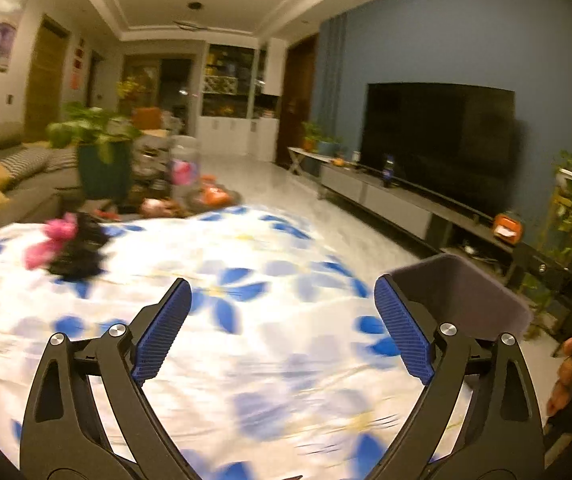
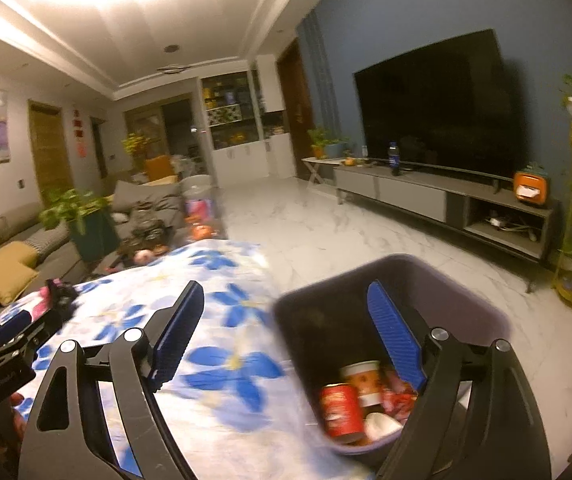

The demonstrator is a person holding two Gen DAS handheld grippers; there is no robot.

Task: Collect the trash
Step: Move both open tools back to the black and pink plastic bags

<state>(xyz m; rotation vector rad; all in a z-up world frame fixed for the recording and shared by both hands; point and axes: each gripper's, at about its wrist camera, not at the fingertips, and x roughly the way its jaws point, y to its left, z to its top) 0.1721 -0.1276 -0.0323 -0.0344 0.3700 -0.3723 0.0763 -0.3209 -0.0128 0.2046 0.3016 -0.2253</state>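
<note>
1. right gripper [image 2: 284, 328] is nearest in the right wrist view, fingers spread wide with nothing between them, above the bin's near rim.
2. left gripper [image 1: 284, 328] likewise gapes wide and empty over the floral cloth [image 1: 246, 320].
3. one dark bin [image 2: 466, 292] stands upright at 5 o'clock off the cloth's edge, mouth up.
4. inside it: one red can [image 2: 340, 408] with its long axis roughly upright, one paper cup [image 2: 364, 380] upright, red wrappers [image 2: 398, 396], something white [image 2: 382, 424].
5. one pink-and-black blurred item [image 1: 70, 248] lies at 10 o'clock on the cloth.
</note>
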